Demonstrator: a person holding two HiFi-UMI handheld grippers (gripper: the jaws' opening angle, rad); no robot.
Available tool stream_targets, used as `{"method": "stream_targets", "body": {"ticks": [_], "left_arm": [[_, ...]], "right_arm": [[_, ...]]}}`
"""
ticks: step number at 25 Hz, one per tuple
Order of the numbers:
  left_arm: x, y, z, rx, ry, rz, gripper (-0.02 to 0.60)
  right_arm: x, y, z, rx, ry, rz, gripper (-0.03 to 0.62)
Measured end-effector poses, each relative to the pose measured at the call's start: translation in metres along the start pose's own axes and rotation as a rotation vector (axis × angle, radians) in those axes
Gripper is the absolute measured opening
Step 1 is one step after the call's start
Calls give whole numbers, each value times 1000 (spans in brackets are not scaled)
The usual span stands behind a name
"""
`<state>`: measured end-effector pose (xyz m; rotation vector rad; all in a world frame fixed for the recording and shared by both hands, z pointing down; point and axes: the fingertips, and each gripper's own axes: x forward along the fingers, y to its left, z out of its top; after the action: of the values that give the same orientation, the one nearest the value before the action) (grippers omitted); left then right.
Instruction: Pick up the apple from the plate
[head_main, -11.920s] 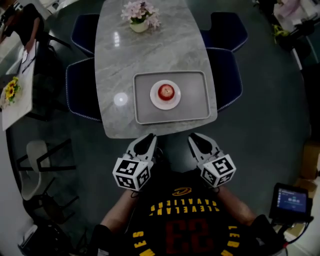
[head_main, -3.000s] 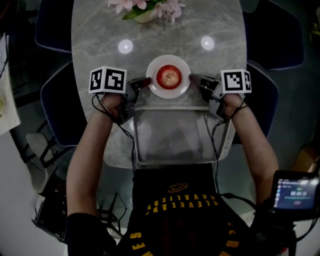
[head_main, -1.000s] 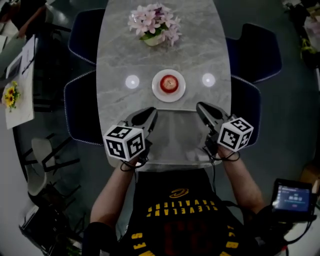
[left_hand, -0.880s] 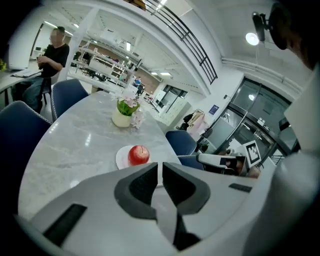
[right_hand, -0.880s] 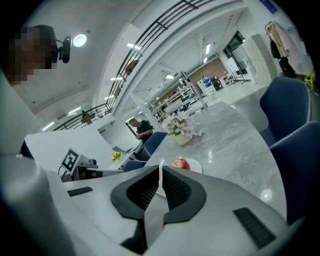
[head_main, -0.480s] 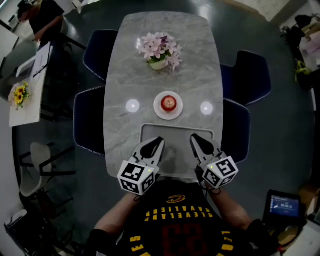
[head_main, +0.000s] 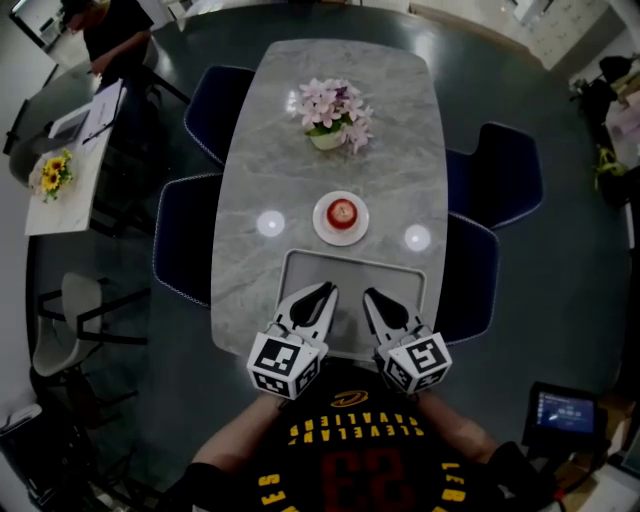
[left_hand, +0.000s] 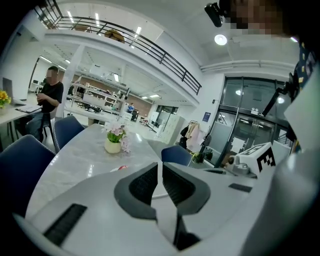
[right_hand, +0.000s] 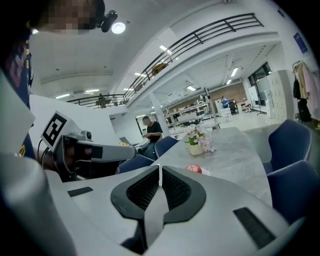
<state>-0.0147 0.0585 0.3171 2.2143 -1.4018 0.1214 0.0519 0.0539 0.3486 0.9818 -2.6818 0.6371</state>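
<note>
A red apple (head_main: 342, 212) lies on a small white plate (head_main: 341, 230) on the grey marble table (head_main: 290, 170), just beyond an empty grey tray (head_main: 400, 280). My left gripper (head_main: 325, 291) and right gripper (head_main: 369, 296) hover side by side over the tray's near half, both shut and holding nothing, well short of the plate. In the left gripper view the apple (left_hand: 121, 168) peeks over the shut left gripper (left_hand: 160, 166). In the right gripper view the apple (right_hand: 194, 169) shows just past the shut right gripper (right_hand: 160, 168).
A pot of pink flowers (head_main: 332, 115) stands behind the plate. Blue chairs (head_main: 185, 250) line both long sides of the table. A person sits at another table (head_main: 75, 150) at the far left. A small screen (head_main: 562, 411) is at the lower right.
The plate with the apple went from the tray to the table beyond it. Both grippers have since drawn back toward the person and closer together, and the head view has pulled away.
</note>
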Motion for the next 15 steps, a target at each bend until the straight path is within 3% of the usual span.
{"method": "stream_targets", "body": {"ticks": [6,15], "left_arm": [[-7,-7,15,68,-30,13,32],[-13,-1,16,83,-53,6,32]], "right_arm": [[-10,1,23,-116,-60,-19,28],[-13,10,21,-141,-66,-42,28]]}}
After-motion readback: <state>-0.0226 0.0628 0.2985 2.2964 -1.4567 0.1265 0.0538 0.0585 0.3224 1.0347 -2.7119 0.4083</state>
